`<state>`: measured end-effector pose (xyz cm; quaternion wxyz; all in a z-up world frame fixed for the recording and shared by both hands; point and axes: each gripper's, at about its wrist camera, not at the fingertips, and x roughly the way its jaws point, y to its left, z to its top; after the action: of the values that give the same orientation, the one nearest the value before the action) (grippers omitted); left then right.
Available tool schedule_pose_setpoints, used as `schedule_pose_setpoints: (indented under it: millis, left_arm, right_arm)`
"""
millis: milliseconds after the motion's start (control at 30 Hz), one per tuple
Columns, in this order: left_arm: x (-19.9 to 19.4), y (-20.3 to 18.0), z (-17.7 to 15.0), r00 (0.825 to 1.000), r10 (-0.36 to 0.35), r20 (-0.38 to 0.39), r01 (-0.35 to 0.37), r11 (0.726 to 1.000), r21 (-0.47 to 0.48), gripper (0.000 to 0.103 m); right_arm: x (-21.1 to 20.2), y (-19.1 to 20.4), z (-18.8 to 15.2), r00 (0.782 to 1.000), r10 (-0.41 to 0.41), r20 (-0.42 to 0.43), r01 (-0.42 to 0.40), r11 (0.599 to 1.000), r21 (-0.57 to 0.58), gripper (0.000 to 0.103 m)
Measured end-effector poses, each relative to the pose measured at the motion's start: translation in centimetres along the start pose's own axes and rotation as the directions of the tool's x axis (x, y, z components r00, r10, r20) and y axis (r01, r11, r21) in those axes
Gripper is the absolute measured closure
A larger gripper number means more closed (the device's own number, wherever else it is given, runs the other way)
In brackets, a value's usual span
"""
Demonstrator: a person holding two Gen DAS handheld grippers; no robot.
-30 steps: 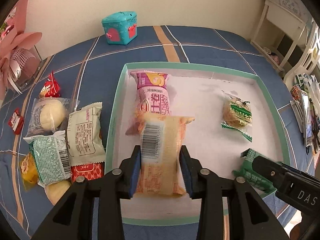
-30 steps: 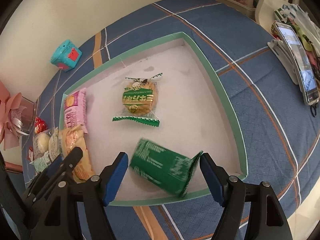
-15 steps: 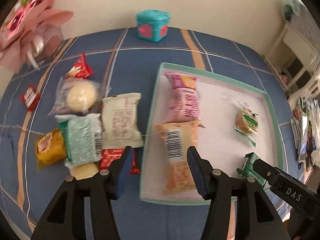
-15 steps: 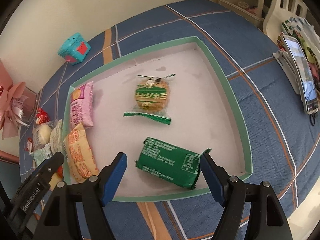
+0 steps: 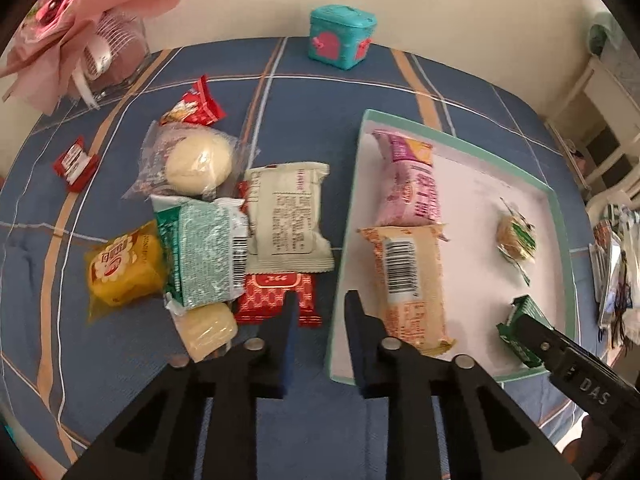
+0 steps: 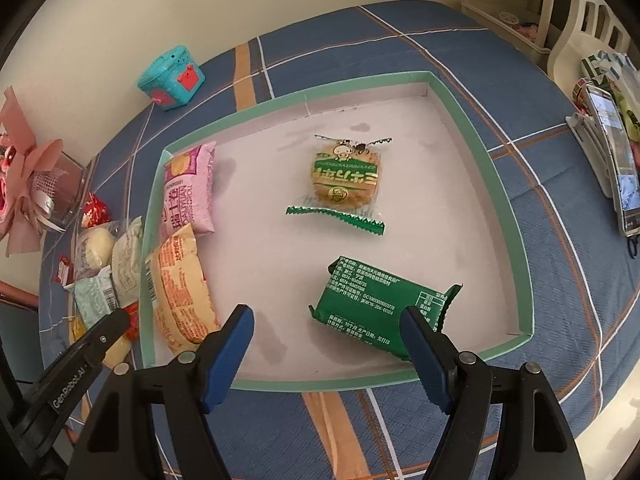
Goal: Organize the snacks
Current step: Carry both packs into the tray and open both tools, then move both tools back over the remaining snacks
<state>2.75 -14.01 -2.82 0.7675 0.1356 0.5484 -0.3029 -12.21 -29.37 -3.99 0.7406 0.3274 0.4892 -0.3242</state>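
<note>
Blue plaid cloth over the surface (image 5: 320, 92). Green-rimmed tray (image 6: 486, 152) with a white floor, holding four snacks: pink packet (image 6: 188, 192) along the left wall, orange packet (image 6: 182, 286) just below it with ends touching, round cookie in a green wrapper (image 6: 346, 178) near the middle, dark green packet (image 6: 380, 308) toward the near rim. Left hand-held gripper (image 5: 318, 308) above the cloth just outside the tray's left rim, fingers narrowly parted, empty. Right hand-held gripper (image 6: 330, 316) above the tray's near edge, spread wide, empty, right finger over one end of the dark green packet. Loose pile of snacks (image 5: 224, 224) on the cloth left of the tray. Teal tin (image 5: 342, 36) by the wall.
</note>
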Motion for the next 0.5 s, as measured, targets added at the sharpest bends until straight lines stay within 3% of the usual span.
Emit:
schedule_pose_setpoints:
  millis: [133, 500]
  left_arm:
    - [0.8, -0.6, 0.1, 0.999, -0.029, -0.025, 0.029, 1.000, 0.012, 0.089]
    - [3.2, -0.1, -0.2, 0.996, -0.023, -0.081, 0.024, 1.000, 0.006, 0.099]
  right_arm:
    - [0.1, -0.2, 0.0, 1.000, -0.004, -0.005, 0.004, 1.000, 0.007, 0.025]
    - [0.3, 0.0, 0.0, 1.000, -0.004, -0.010, 0.004, 1.000, 0.000, 0.025]
